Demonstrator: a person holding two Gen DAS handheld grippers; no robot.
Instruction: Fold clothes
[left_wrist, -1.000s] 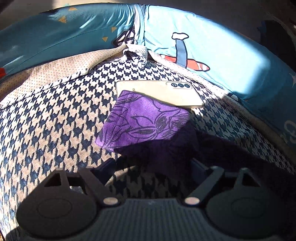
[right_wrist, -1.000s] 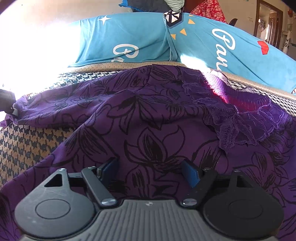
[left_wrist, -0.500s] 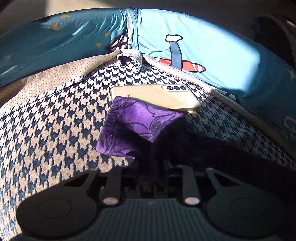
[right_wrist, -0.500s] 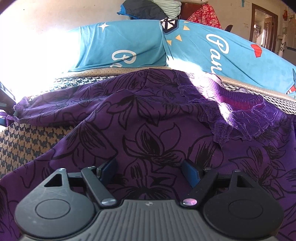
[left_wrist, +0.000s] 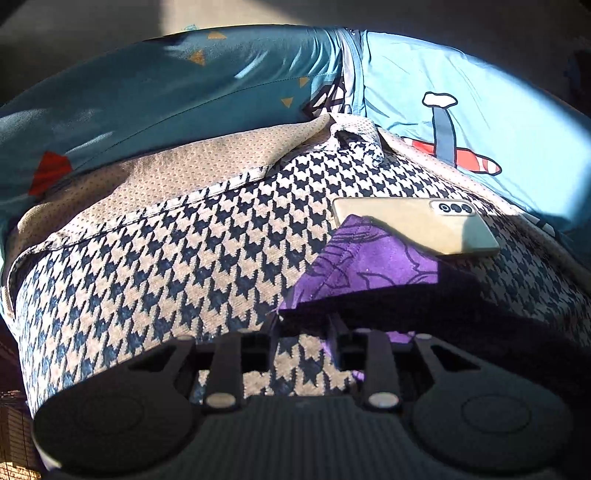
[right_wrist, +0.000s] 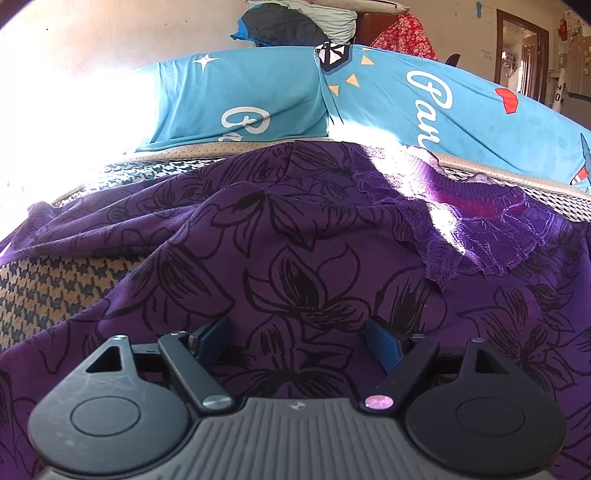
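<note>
A purple garment with black flower outlines and a lace collar lies spread over a houndstooth sofa seat. My right gripper hovers just above the cloth, jaws wide open and empty. In the left wrist view, one sleeve end of the purple garment lies on the houndstooth seat. My left gripper has its jaws drawn close together on the sleeve's dark edge, in deep shadow.
A gold phone lies on the seat, partly on the sleeve. Blue printed cushions line the sofa back, also in the right wrist view. A pile of clothes and a doorway are beyond.
My left gripper closed from wide open onto the sleeve edge and shifted left. The right gripper stayed open over the garment and tilted up slightly.
</note>
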